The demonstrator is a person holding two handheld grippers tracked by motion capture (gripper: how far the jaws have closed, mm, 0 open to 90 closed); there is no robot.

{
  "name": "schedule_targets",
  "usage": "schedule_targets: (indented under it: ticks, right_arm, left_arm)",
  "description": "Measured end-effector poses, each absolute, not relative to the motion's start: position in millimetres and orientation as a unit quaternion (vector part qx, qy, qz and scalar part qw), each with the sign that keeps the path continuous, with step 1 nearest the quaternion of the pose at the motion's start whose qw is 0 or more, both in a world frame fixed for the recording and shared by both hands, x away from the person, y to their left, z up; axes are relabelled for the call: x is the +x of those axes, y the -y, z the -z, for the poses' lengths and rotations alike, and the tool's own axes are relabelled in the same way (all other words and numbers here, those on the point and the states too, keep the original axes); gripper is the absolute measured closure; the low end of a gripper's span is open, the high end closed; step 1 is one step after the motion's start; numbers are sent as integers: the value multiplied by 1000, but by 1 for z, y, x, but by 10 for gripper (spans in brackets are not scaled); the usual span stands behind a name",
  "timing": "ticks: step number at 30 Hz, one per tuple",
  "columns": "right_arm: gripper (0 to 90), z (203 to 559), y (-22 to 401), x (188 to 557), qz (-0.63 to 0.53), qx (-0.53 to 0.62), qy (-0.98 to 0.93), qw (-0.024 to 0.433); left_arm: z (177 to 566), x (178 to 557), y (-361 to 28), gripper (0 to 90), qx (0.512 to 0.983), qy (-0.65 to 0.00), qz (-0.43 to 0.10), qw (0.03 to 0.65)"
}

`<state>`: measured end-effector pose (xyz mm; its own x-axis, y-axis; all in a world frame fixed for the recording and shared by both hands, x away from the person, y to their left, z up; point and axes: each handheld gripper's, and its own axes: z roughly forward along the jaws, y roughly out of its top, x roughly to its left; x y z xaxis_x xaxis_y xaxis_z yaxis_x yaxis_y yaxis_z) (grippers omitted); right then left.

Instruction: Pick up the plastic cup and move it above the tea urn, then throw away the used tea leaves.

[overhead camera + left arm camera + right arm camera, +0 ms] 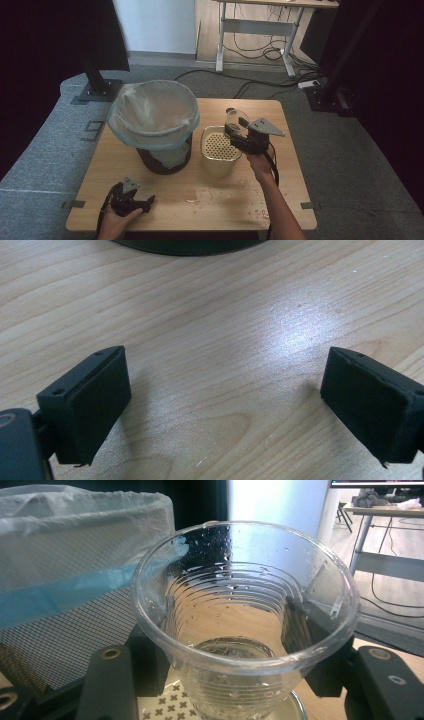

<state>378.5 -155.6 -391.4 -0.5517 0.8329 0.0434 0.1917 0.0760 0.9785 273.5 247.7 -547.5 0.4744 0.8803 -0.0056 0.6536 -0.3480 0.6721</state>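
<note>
High view: wooden table (280,200) w/ mesh bin (155,125) lined w/ a pale bag, far left of centre. Cream pot (220,150) w/ perforated top just right of bin. Right gripper (239,131) over pot's far right rim, clamped on a clear plastic cup (234,119). Left gripper (146,204) low at near left edge, held in left hand (116,222), jaws pointing right. Crumbs (200,199) scattered on tabletop near centre & near right.

Left gripper view: jaws spread wide, nothing between them, bare wood grain of table (215,340) below. Dark base of bin (190,246) at far edge.

Right gripper view: jaws closed on cup (245,620), one each side of its ribbed wall; cup upright, droplets inside. Bin (75,580) w/ bag & blue band close on left. Perforated pot top (170,705) right under cup
</note>
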Motion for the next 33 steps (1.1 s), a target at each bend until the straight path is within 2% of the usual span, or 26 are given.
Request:
schedule_targets:
  ticks: [12,19,33]
  right_arm:
    - [393,392,158,383,-541,377,-682,316]
    - [393,386,149,385,-478,331,-718,383]
    - [394,379,138,388,-368,250,-768,461]
  left_arm:
    - [547,274,-248,53,801,-479,-182,310]
    - [548,274,-248,53,801,-479,-182,311]
    - [548,273,-248,53,801,-478,-182,311]
